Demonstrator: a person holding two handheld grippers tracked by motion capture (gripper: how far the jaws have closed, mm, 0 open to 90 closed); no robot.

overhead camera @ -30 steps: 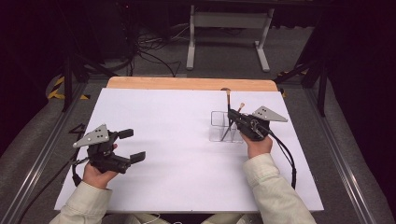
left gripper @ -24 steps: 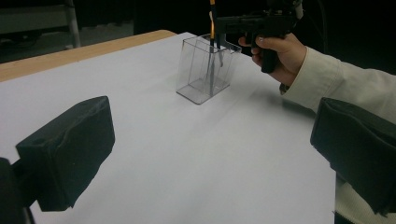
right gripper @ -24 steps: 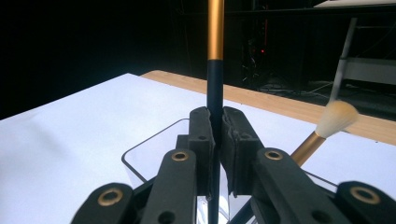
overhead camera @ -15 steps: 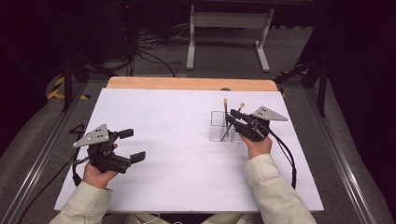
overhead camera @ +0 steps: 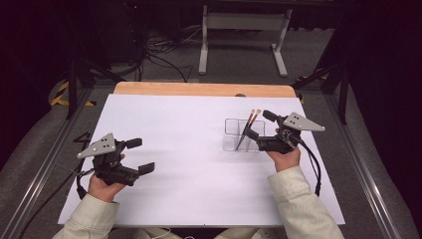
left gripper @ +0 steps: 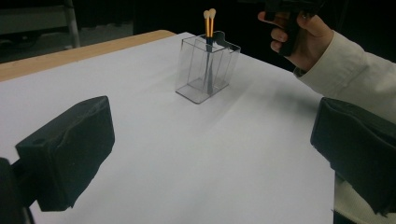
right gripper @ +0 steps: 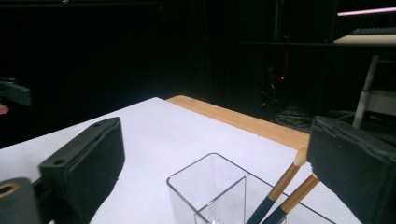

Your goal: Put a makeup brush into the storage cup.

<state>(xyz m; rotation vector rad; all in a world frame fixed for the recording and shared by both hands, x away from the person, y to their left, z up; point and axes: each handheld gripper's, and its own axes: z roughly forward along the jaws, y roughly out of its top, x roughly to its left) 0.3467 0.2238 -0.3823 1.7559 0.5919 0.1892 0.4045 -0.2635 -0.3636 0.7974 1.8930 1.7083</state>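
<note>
A clear plastic holder [overhead camera: 238, 133] [left gripper: 196, 77] [right gripper: 208, 186] stands on the white table top [overhead camera: 189, 149], right of the middle. Two brushes [overhead camera: 251, 121] [left gripper: 208, 21] [right gripper: 286, 183] with orange handles lean side by side in it. My right gripper [overhead camera: 260, 125] [right gripper: 215, 158] hovers just over the holder's right side. Its jaws have just been opening and now stand open, with the brush tips close beside one pad and no grip on them. My left gripper [overhead camera: 140, 156] [left gripper: 215, 140] rests low at the table's left, open, with nothing between its jaws.
A strip of bare wood [overhead camera: 199, 89] runs along the table's far edge. Behind it the dark floor carries cables [overhead camera: 159, 59] and a grey metal stand [overhead camera: 241, 30]. Metal rails [overhead camera: 45, 159] flank the table.
The right gripper's jaws have opened and let go of the brush it held upright. That brush now leans in the holder beside the other. The right hand has risen a little. The left hand is still.
</note>
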